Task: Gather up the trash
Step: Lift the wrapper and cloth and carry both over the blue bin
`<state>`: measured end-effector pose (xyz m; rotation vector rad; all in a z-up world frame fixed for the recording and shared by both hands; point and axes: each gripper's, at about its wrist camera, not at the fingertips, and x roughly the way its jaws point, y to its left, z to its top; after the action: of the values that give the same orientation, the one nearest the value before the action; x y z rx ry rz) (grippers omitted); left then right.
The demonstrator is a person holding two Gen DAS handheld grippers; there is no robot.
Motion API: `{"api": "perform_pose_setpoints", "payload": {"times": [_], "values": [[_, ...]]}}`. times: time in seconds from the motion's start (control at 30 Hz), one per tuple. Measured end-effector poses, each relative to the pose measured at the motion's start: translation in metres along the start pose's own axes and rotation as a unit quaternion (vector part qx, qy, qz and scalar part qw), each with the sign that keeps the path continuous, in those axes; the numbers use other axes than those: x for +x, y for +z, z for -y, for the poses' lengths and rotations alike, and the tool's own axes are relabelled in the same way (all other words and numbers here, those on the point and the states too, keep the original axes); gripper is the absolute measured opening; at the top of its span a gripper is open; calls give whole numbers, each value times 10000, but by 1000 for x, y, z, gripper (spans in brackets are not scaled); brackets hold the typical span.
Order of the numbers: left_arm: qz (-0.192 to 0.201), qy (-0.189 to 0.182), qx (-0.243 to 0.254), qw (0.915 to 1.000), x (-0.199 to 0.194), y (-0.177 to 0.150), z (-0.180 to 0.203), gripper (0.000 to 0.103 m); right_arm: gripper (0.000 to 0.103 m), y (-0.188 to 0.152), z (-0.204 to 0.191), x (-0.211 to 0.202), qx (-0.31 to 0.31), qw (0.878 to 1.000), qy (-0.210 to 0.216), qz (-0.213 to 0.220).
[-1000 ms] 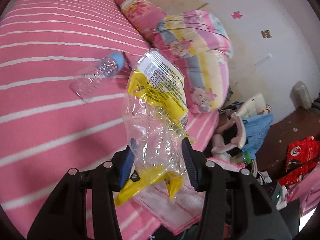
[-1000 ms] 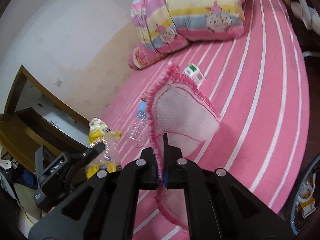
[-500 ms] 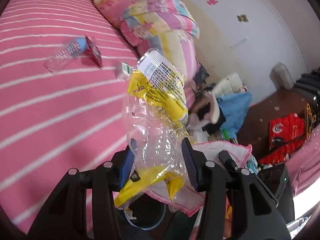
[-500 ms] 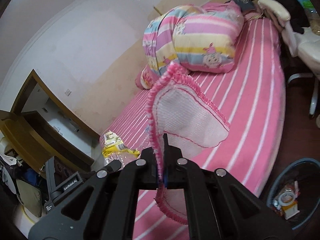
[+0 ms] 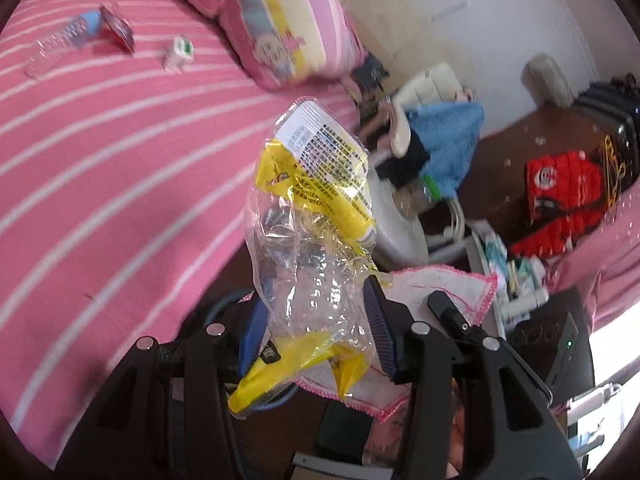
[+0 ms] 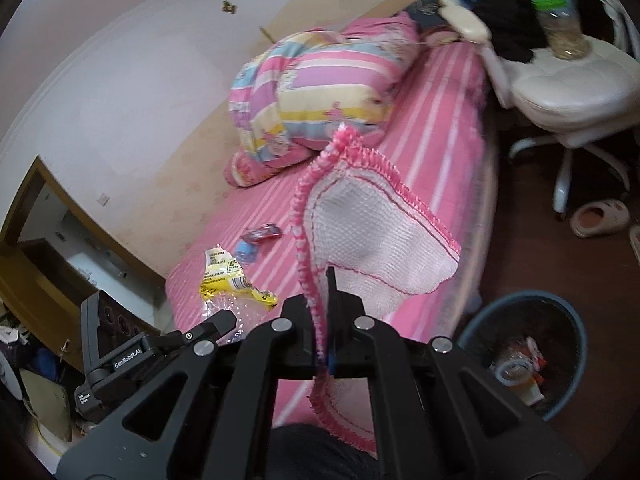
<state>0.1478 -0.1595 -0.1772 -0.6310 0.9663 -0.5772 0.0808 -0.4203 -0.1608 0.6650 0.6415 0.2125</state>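
The right gripper (image 6: 326,320) pinches a white woven cloth with a pink frilled edge (image 6: 372,248), jaws fully closed on it. Left of it, the left gripper (image 6: 222,322) carries a crumpled clear and yellow plastic wrapper (image 6: 228,280). A blue round wastebasket (image 6: 560,308) with litter inside stands on the dark floor beside the pink striped bed (image 6: 436,128).

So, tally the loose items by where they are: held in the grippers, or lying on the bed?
Held in grippers: 2, plastic wrapper in left gripper, pink-edged cloth in right gripper.
Lying on bed: 3, clear bottle, red wrapper, small white carton.
Total: 5
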Motion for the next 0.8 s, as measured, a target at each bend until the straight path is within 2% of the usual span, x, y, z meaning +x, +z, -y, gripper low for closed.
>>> {"api": "perform_pose_setpoints", "payload": {"times": [0.23,0.47,0.8], "values": [[-673,131,227,9974,56,-34,13,46,3,-17,55,-18,238,9981,-506,-248],[-1285,306,391,9905,111,-61,7,46,3,-32,102,-22,588,9947,-756,-381],[-1728,370,447,9832,154,-64,3,46,4,-44,141,1,887,9887,-1017,-659]]}}
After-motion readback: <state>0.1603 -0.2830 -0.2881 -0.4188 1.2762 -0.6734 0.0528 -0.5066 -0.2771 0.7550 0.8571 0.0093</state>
